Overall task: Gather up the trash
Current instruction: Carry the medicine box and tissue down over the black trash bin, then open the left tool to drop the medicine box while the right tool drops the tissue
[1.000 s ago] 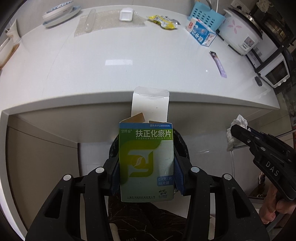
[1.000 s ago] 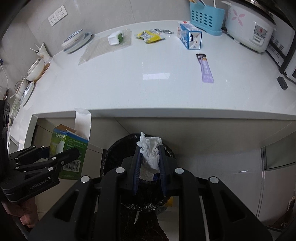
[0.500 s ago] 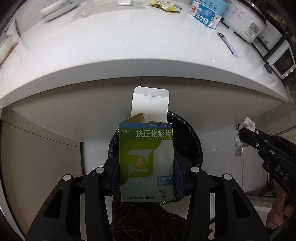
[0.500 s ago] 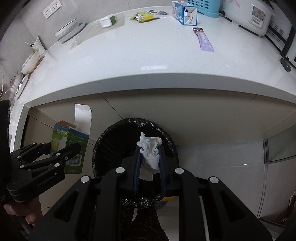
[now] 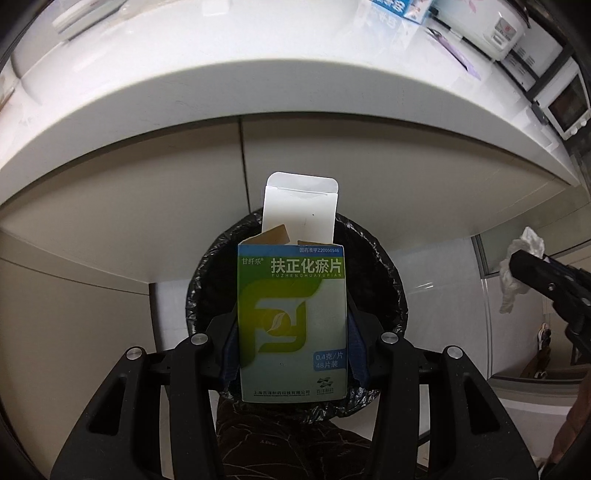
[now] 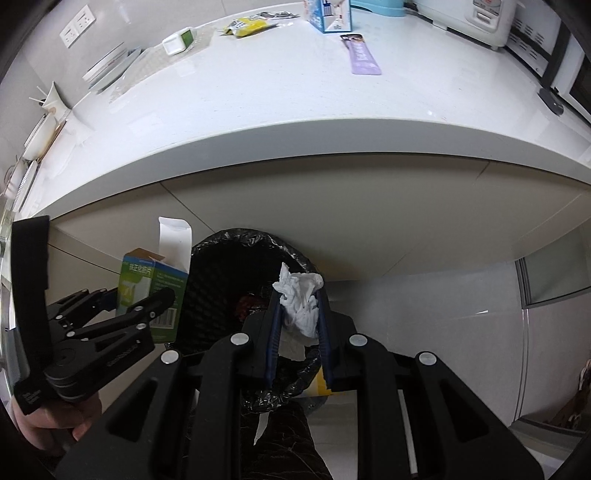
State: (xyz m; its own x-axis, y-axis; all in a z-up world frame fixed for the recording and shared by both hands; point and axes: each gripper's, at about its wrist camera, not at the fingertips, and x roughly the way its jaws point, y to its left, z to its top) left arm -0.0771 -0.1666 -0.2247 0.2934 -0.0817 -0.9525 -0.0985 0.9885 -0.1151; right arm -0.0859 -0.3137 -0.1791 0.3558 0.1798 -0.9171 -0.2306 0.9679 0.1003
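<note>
The left gripper (image 5: pixel 291 332) has its jaws clamped on the sides of a green-and-white medicine box (image 5: pixel 291 321), upright with its top flap open, held over the black-lined trash bin (image 5: pixel 391 280) below the tabletop (image 5: pixel 258 110) edge. The right gripper (image 6: pixel 297 325) has its jaws pressed onto a crumpled white tissue (image 6: pixel 301 299) above the bin's mouth, the box at its 9 o'clock. On the tabletop toward 12 o'clock lie a purple sachet (image 6: pixel 361 55), a yellow wrapper (image 6: pixel 245 26) and a blue-and-white carton (image 6: pixel 328 14)
</note>
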